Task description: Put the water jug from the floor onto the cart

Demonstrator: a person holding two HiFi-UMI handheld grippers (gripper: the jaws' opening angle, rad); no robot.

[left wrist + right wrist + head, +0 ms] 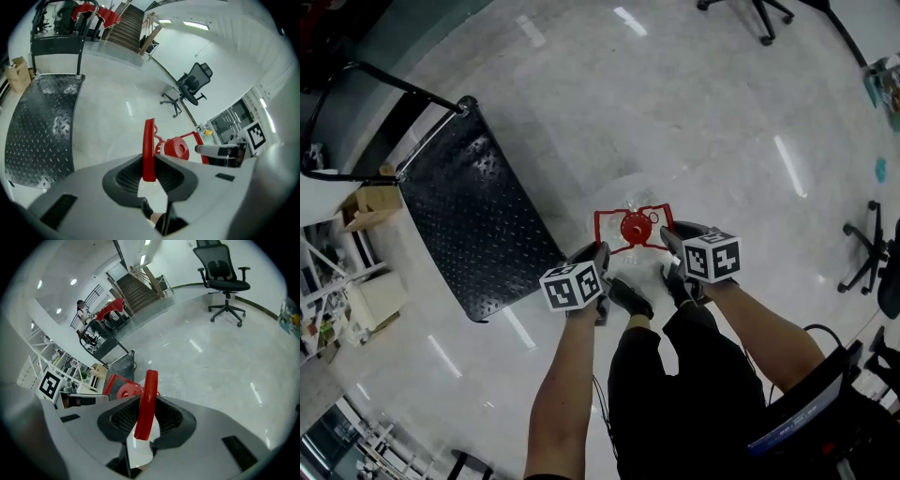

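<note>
Down on the glossy floor (694,112) with the water jug (635,228), just beside the black studded deck of the cart (478,225) and not on it. Flanking its red cap (177,147) from both sides. Pinching the left bar of the red handle (149,140) in the jaws of the left gripper (149,165), with the ribbed pads pressed against it and the bar rising upright out of the grip. Pinching the opposite bar likewise in the jaws of the right gripper (144,416), with that bar leaning slightly between the pads. Reaching in from the bottom of the head view with both forearms, above the jug.
</note>
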